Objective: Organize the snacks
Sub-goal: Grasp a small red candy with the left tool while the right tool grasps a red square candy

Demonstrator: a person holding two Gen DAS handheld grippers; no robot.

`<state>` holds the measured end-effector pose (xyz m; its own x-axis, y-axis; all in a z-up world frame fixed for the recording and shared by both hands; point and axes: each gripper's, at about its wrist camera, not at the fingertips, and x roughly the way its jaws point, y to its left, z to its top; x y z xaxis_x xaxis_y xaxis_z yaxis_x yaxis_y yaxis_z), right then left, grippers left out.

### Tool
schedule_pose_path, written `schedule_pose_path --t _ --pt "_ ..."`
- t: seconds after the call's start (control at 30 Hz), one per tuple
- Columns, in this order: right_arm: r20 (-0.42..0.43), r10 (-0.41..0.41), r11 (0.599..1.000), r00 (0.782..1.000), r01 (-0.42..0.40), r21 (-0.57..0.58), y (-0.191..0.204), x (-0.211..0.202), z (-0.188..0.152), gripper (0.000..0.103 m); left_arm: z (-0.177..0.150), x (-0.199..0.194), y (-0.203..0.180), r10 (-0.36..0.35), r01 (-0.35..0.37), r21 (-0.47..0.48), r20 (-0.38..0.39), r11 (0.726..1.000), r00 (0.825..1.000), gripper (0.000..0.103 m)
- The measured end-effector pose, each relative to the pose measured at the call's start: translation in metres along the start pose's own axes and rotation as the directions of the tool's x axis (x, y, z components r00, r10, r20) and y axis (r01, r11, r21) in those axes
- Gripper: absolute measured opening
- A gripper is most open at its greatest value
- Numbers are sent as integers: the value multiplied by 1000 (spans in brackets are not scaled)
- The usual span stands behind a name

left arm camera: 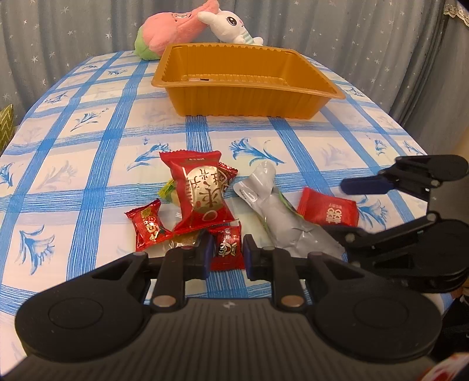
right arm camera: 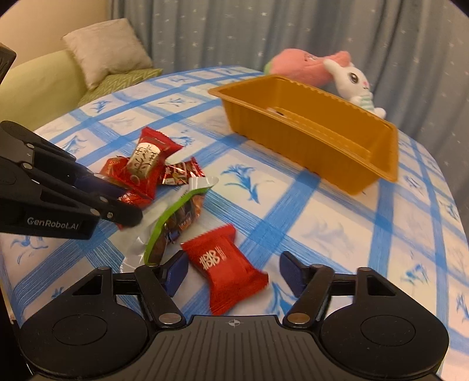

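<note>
A pile of wrapped snacks lies on the blue checked tablecloth. My left gripper [left arm camera: 225, 252] has its pads closed against a small red candy [left arm camera: 228, 250] at the near edge of the pile. Behind it lie a large red packet [left arm camera: 200, 190], another small red candy [left arm camera: 146, 225] and a silver pouch [left arm camera: 281, 214]. My right gripper [right arm camera: 231, 271] is open, its jaws on either side of a red square packet [right arm camera: 227, 269] that rests on the cloth. The empty golden tray [left arm camera: 249, 99] stands beyond the pile; it also shows in the right wrist view [right arm camera: 316, 140].
A pink plush [left arm camera: 173, 26] and a white rabbit plush [left arm camera: 231, 23] lie behind the tray. Grey starred curtains hang around the table. A green sofa with a cushion [right arm camera: 105, 52] stands past the table's left edge.
</note>
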<state>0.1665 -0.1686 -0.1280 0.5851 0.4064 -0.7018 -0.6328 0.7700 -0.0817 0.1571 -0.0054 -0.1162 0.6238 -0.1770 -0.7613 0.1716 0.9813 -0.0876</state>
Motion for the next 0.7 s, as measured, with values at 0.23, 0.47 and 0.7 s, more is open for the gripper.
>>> schedule_pose_path --t 0.23,0.47,0.7 --pt "-14 11 1000 1000 -11 17 3 -1 2 31 0 1 -4 17 -18 28 5 999 1000 21" --pt "8 -1 977 1000 0 211 -2 -16 -6 28 -2 1 -10 52 -52 67 11 996 999 18" --pt "26 -34 964 999 26 266 0 -35 -8 28 -5 -17 -7 51 -52 33 19 998 999 17"
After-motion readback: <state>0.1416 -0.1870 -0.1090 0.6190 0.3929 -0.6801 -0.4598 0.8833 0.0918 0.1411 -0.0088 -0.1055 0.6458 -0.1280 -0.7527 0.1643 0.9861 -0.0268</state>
